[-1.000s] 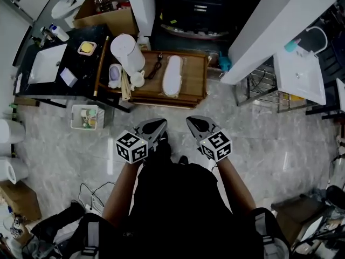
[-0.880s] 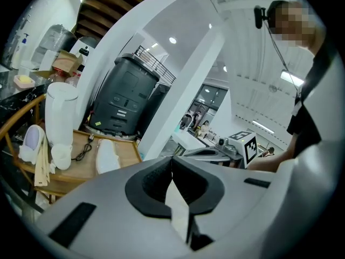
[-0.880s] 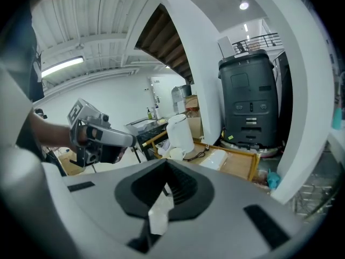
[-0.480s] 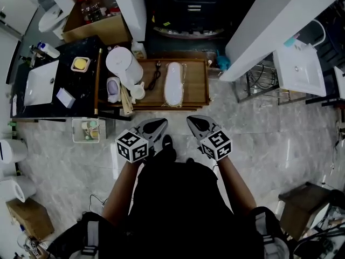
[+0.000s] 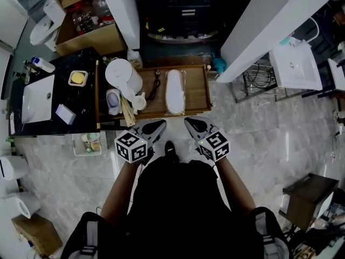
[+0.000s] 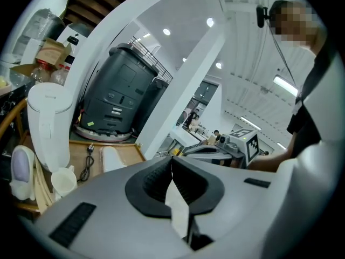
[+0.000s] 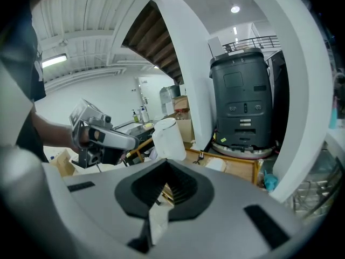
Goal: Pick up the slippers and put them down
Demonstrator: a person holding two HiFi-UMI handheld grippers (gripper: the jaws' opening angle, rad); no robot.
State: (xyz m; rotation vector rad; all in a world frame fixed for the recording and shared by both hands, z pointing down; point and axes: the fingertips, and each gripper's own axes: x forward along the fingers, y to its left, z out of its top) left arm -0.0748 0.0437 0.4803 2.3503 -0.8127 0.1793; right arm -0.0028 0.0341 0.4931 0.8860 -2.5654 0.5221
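Slipper: one white slipper [image 5: 173,90] lies lengthwise on the wooden tray [image 5: 198,88], heel toward you, at 12 o'clock from your hands. Nothing touches it. The task speaks of slippers, but you have only this one in sight.

Tray neighbours: a black cable [image 5: 155,82] lies just beside the slipper at its 9 o'clock. A white jug [image 5: 123,75] stands further out at 9 to 10 o'clock, at the tray's left end. The slipper's 3 o'clock side is bare wood.

Left gripper: the left gripper [image 5: 160,124] has its jaws pressed together with nothing between them. It hangs just short of the tray's near edge, at 7 o'clock from the slipper.

Right gripper: the right gripper [image 5: 190,122] is likewise closed and empty, at 5 o'clock from the slipper and level with its partner.

What changed: a second ago a broad strip of marble floor [image 5: 259,139] showed between your gripper tips and the tray's near edge. Now that strip is gone and the tips sit almost at the edge. The jaws have not parted in that time.

What it means: I judge you have closed the walking distance and the approach is nearly done, but the pick has not begun. The slipper is within a short reach ahead.

Next need: you would have to part the jaws of at least one gripper before reaching in. The clear 3 o'clock side looks the easier way in, away from cable and jug.

Surroundings: a black counter [image 5: 81,104] lies at 9 o'clock, beyond the tray.
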